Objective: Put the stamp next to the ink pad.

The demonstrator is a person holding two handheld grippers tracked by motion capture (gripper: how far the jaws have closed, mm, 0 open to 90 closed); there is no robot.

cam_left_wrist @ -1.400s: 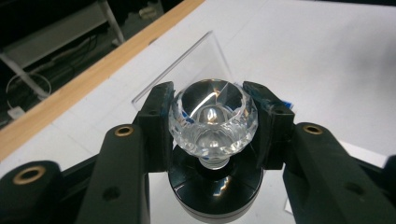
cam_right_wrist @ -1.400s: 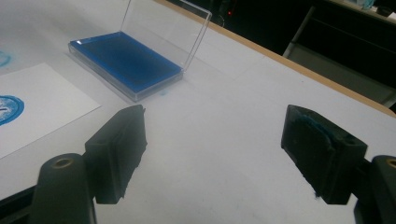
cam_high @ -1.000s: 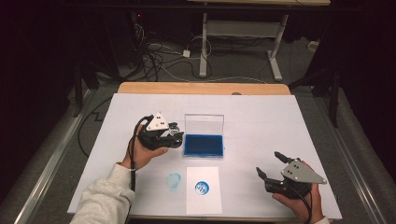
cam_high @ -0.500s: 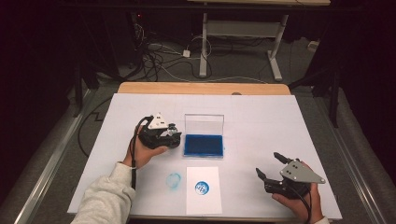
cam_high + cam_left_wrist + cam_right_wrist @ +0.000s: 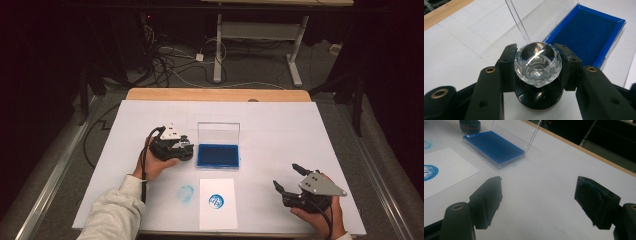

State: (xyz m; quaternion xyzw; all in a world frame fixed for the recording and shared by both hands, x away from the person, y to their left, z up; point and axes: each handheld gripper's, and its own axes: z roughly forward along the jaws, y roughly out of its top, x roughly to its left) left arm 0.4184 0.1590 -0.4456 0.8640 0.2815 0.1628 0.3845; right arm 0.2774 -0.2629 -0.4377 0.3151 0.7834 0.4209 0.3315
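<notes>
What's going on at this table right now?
A person is stamping with blue ink. The left gripper is closed on a stamp with a clear faceted knob, beside the open blue ink pad. A sheet of paper already bears a round blue print. The right gripper rests open and empty.

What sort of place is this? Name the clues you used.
Probably a lab or workshop used for recording: a white-covered table on a dark floor with loose cables, another desk frame behind, and hand-held tongs, left and right.
</notes>
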